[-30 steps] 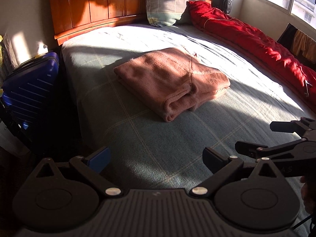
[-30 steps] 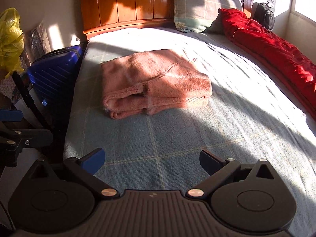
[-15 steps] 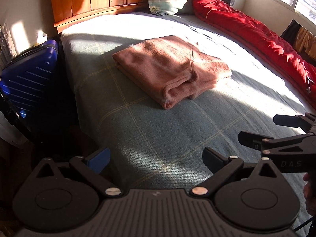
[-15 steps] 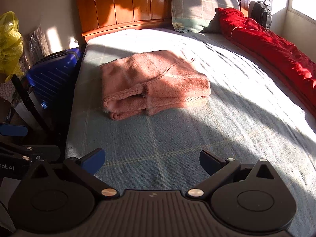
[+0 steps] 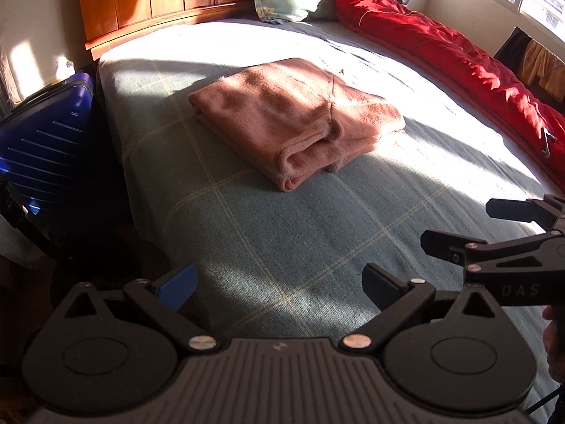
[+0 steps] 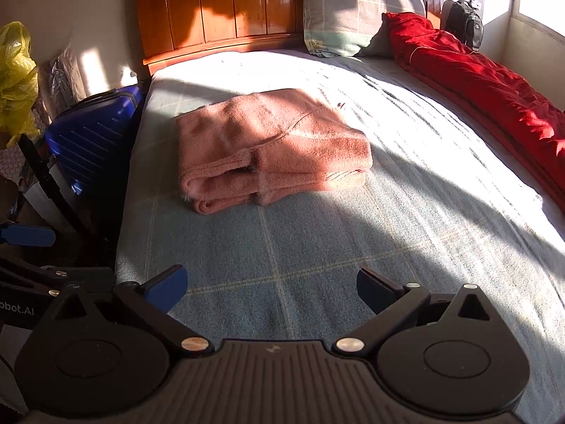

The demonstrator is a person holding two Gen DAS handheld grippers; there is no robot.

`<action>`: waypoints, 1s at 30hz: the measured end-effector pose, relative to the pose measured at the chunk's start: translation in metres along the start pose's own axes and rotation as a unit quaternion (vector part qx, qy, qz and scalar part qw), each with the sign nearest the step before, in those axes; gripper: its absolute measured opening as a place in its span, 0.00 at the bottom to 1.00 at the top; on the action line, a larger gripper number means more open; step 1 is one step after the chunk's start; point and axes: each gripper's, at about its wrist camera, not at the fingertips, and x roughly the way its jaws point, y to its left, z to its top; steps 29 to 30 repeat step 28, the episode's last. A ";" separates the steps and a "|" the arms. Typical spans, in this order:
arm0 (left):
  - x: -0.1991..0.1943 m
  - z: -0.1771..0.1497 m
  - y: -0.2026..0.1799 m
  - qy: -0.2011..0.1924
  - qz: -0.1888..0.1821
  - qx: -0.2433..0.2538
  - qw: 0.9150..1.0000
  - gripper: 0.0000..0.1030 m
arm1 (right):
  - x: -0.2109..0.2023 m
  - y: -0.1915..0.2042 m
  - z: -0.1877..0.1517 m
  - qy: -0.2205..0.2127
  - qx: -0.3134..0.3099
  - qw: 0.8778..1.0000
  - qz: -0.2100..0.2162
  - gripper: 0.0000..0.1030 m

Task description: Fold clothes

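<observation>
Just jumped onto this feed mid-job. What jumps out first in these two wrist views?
A pink garment, already folded into a thick bundle, lies in the middle of the grey-green checked bed, half in sun. A bright red quilt runs along the window side, and a blue suitcase stands beside the bed by the wooden headboard. The left gripper and right gripper are both open, short of the garment.

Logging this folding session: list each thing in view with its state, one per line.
Pink knitted garment: folded into a compact stack, lying flat on the bed.
Left gripper: open, empty.
Right gripper: open, empty.
Red quilted blanket: bunched along the window-side edge.
Checked pillow: propped against the headboard.
Blue hard-shell suitcase: closed, beside the bed.
</observation>
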 end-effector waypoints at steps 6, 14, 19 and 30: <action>0.001 0.000 -0.002 0.000 -0.001 0.002 1.000 0.97 | 0.000 -0.001 -0.001 0.000 0.001 1.000 -0.002 1.00; 0.002 0.000 -0.004 -0.001 -0.002 0.005 1.000 0.97 | 0.000 -0.003 -0.001 0.000 0.002 1.000 -0.006 1.00; 0.002 -0.001 -0.006 -0.002 -0.003 0.008 1.000 0.97 | -0.001 -0.005 -0.002 0.000 0.005 1.000 -0.006 1.00; 0.002 -0.001 -0.012 0.001 -0.006 0.021 1.000 0.97 | -0.001 -0.006 -0.002 0.000 0.005 1.000 -0.006 1.00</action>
